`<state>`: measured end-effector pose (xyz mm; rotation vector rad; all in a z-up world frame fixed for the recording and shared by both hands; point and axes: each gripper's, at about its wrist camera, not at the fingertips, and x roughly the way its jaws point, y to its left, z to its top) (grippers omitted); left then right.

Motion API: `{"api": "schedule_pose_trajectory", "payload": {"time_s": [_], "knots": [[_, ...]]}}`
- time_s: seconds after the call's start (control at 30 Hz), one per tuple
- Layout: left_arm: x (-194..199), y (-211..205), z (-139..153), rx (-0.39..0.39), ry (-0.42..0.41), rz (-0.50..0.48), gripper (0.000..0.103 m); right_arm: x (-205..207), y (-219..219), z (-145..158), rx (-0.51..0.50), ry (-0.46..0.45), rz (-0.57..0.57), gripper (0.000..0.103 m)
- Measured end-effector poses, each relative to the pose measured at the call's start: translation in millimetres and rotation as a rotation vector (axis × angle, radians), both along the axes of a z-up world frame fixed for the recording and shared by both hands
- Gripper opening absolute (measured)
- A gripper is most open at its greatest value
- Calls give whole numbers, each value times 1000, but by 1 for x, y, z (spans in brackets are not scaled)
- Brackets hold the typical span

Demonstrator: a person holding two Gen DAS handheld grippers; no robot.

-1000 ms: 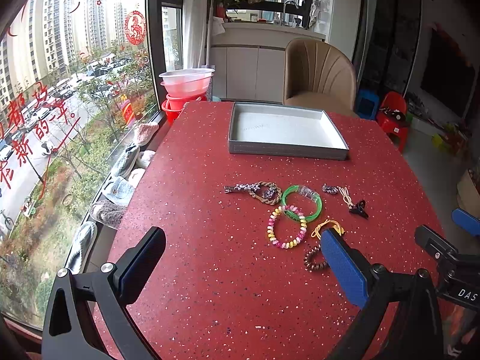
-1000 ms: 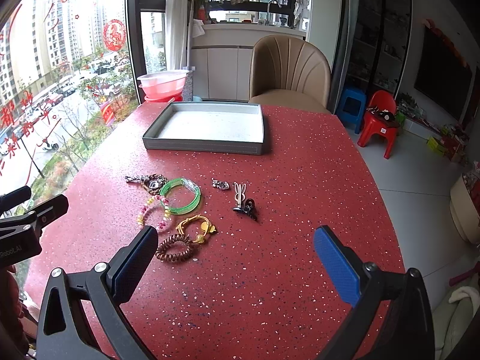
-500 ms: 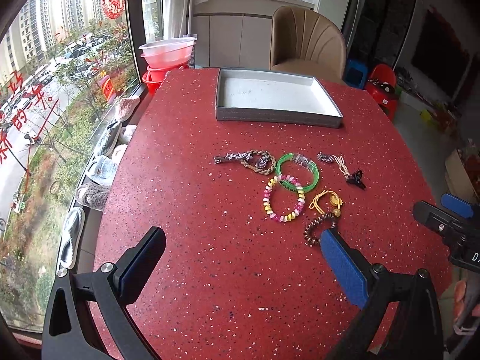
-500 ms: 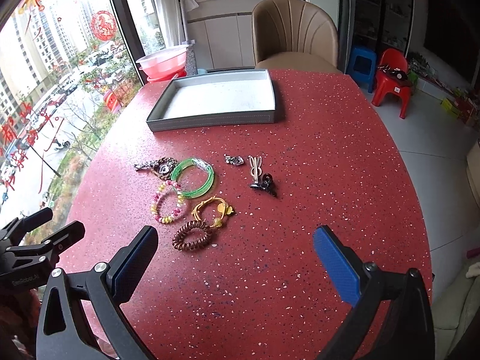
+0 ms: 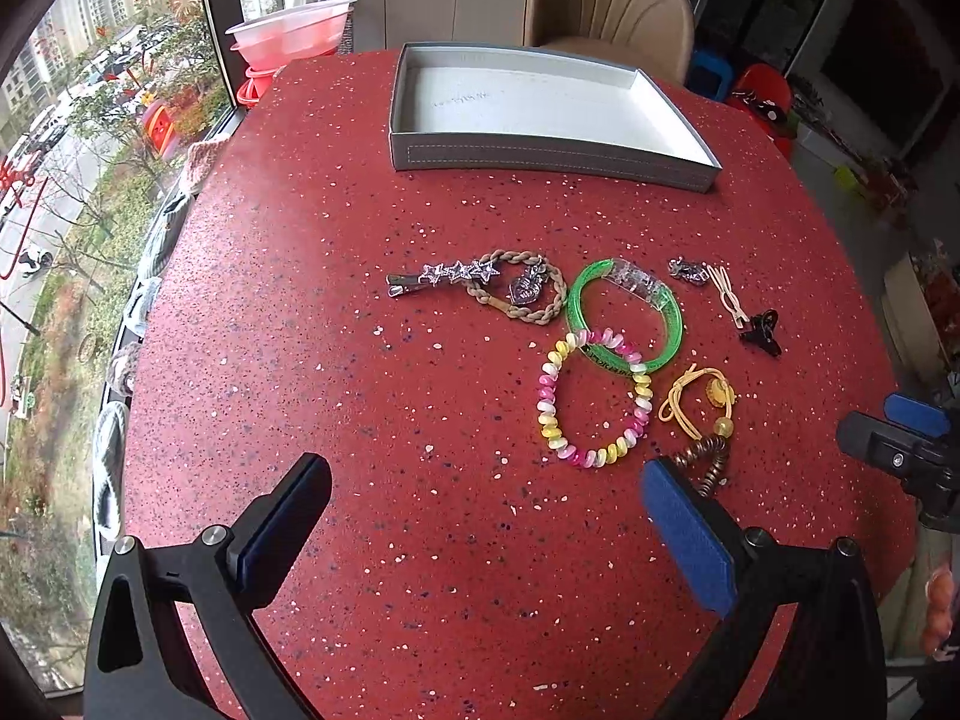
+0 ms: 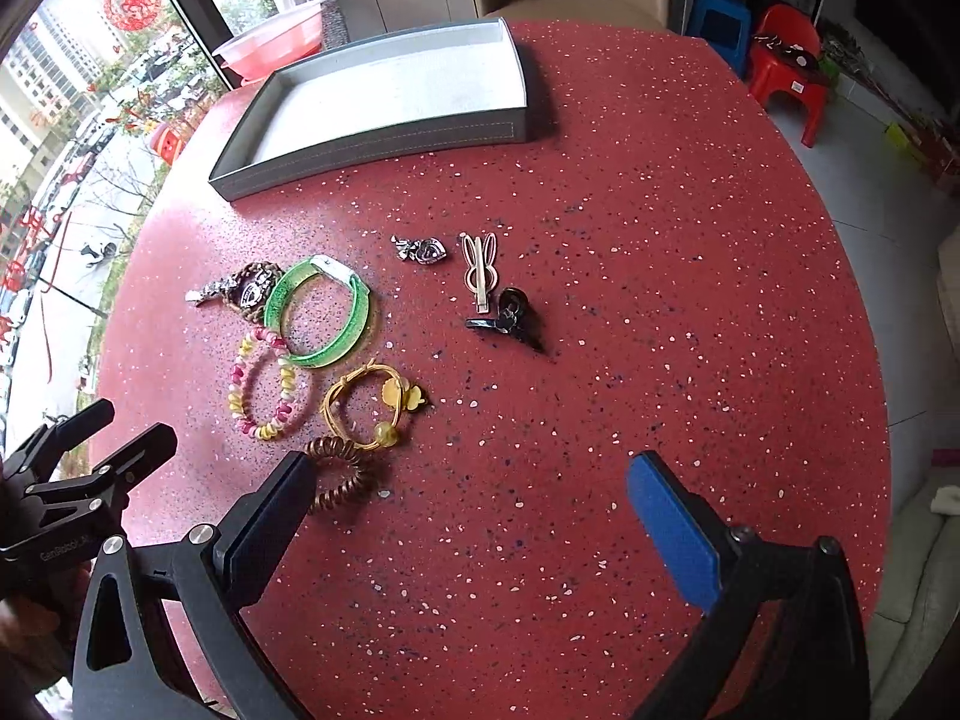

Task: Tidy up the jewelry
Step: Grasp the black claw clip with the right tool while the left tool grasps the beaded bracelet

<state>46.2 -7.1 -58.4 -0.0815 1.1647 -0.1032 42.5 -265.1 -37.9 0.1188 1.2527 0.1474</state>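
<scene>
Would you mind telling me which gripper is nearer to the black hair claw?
Right, probably. The right gripper hovers open, with the black hair claw ahead between its jaws. The left gripper is farther to the left; the claw lies off to its right.

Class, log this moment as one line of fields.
phase: approach | left gripper: open, holding nothing | right gripper: open, holding nothing | tray: no jewelry inside | jewelry on table: green bangle, others

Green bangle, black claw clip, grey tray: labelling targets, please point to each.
green bangle (image 5: 671,333): left wrist view, right band.
black claw clip (image 6: 510,317): right wrist view, body.
grey tray (image 6: 384,138): right wrist view, near wall.
</scene>
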Motion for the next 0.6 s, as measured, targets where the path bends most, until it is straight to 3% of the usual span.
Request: {"api": "schedule_pose_trajectory", "payload": {"time_s": [0.17,0.43,0.53,0.6], "knots": [[18,-1,-9,-26,-5,33,103,30,-6,-19,13,21,-34,103],[37,-14,-25,-2,9,6,103,69,-8,-45,7,55,-86,102],[43,-17,-34,10,36,-2,100,77,1,-49,0,61,-58,94],[44,-20,-36,24,36,-7,92,79,7,-51,-13,66,-37,84]]}}
